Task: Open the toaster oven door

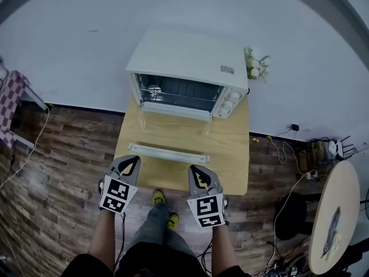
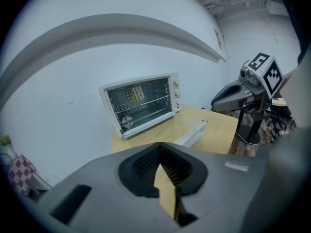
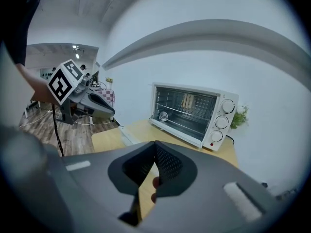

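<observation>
I see the toaster oven (image 1: 187,62) at the back of the wooden surface (image 1: 230,154), against the white wall, with 3 knobs (image 1: 229,103) on its right side. Its door (image 1: 173,137) is already down: the glass pane lies flat in front of the opening, the white handle bar (image 1: 168,153) along its near edge, and the wire rack inside shows. I hold the left gripper (image 1: 132,160) and the right gripper (image 1: 196,170) side by side over the surface's near edge, apart from the door. Both pairs of fingers are clenched together on nothing. A small plant (image 1: 255,64) stands just beside the oven's right rear corner.
</observation>
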The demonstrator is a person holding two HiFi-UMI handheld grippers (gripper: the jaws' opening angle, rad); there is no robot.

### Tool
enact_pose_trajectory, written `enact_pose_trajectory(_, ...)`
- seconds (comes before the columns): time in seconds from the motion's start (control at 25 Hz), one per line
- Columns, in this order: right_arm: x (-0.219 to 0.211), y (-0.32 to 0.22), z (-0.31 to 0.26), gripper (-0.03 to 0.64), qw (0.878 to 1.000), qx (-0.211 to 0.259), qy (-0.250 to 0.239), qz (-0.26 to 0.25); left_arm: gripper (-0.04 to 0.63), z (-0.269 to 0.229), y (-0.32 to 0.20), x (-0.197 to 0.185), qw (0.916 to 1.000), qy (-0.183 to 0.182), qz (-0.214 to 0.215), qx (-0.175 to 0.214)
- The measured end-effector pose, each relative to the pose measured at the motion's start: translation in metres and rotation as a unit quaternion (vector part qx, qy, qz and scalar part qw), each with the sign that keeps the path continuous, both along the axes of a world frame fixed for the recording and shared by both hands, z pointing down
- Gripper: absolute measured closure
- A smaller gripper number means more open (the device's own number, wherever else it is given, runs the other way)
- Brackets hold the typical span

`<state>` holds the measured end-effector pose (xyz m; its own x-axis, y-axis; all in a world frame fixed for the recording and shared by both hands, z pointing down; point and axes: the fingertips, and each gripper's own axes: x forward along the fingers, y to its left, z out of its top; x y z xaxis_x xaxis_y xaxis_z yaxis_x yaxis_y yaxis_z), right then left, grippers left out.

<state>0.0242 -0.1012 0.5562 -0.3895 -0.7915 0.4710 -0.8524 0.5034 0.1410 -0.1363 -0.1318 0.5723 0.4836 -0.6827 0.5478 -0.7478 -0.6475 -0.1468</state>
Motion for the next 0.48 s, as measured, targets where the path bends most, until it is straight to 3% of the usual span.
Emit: enact_pose_trajectory(0.48, 0.029, 0.013, -0.066, 0.609, 0.998, 0.039, -0.030, 0.049, 0.595, -0.069, 0.012, 0.006, 0.9981, 0.040, -0.006, 0.046)
